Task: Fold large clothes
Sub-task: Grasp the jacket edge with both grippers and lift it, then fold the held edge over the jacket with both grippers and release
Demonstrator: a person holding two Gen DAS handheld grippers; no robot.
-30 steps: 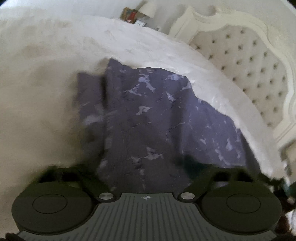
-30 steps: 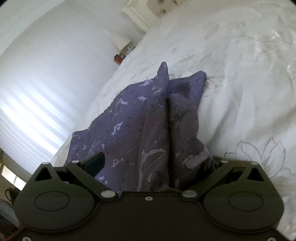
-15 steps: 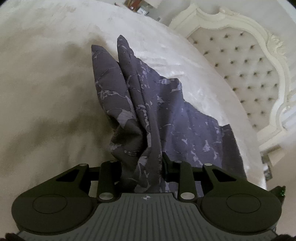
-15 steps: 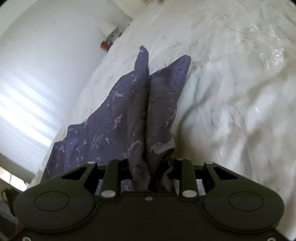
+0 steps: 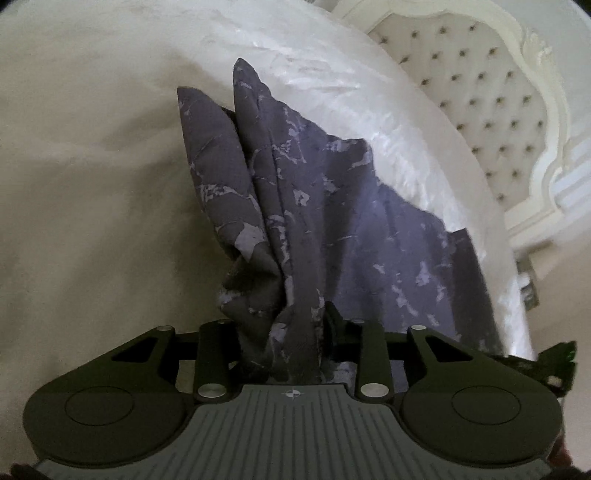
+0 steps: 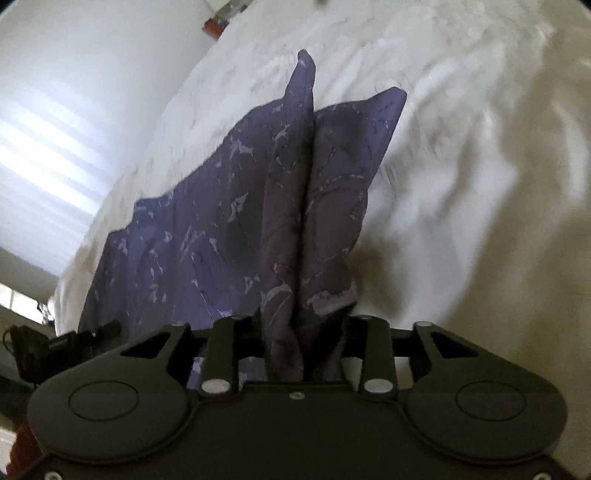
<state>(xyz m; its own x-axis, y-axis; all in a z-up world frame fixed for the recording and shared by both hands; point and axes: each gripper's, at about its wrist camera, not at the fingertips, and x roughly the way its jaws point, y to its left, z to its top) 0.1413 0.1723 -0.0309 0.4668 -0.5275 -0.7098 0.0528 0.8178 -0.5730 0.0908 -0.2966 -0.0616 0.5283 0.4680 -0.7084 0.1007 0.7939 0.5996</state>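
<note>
The fingertips of the left gripper (image 5: 295, 347) and right gripper (image 6: 301, 350) are buried in the bunched cloth (image 5: 332, 229), the bedspread (image 6: 461, 155) is smeared with blur, and the small items (image 6: 218, 22) by the wall are perhaps books.

1. No words, brand names or numbers can be read in either view.
2. The only sign is a small white crosshair mark, a circle crossed by a vertical and a horizontal line, on the grey ribbed plastic body of the left claw (image 5: 291, 393), at the middle of its front edge; it carries no lettering.
3. The small red and white objects beside the white bed (image 6: 218, 23), seen at the top of the right wrist view, are too blurred to tell whether they bear any print.
</note>
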